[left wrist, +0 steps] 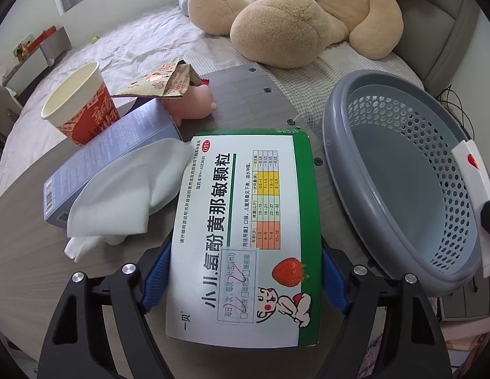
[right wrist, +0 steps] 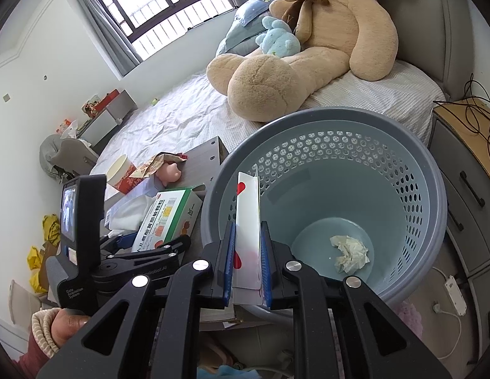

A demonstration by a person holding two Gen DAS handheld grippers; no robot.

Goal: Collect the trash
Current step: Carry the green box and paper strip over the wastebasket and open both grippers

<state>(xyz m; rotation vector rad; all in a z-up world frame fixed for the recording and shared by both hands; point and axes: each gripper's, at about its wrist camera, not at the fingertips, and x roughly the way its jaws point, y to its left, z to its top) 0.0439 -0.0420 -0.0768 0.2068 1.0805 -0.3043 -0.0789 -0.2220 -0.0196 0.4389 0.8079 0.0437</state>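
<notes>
A green and white medicine box [left wrist: 238, 221] lies on the wooden table [left wrist: 245, 94] between the blue pads [left wrist: 154, 278] of my left gripper [left wrist: 245, 281], and both pads touch its long sides. My right gripper [right wrist: 247, 262] is shut on a flat white carton with red hearts [right wrist: 247, 208], held upright over the near rim of the grey laundry-style basket [right wrist: 213, 202]. A crumpled tissue [right wrist: 350, 252] lies on the basket's floor. The basket's rim [left wrist: 339, 158] sits just right of the medicine box.
Left of the box lie a white tissue [left wrist: 128, 189], a pale blue box [left wrist: 102, 164], a paper cup [left wrist: 77, 104], a snack wrapper [left wrist: 162, 85] and a pink toy pig [left wrist: 194, 104]. A bed with a big teddy bear [left wrist: 292, 25] lies behind. A nightstand [right wrist: 466, 158] stands right.
</notes>
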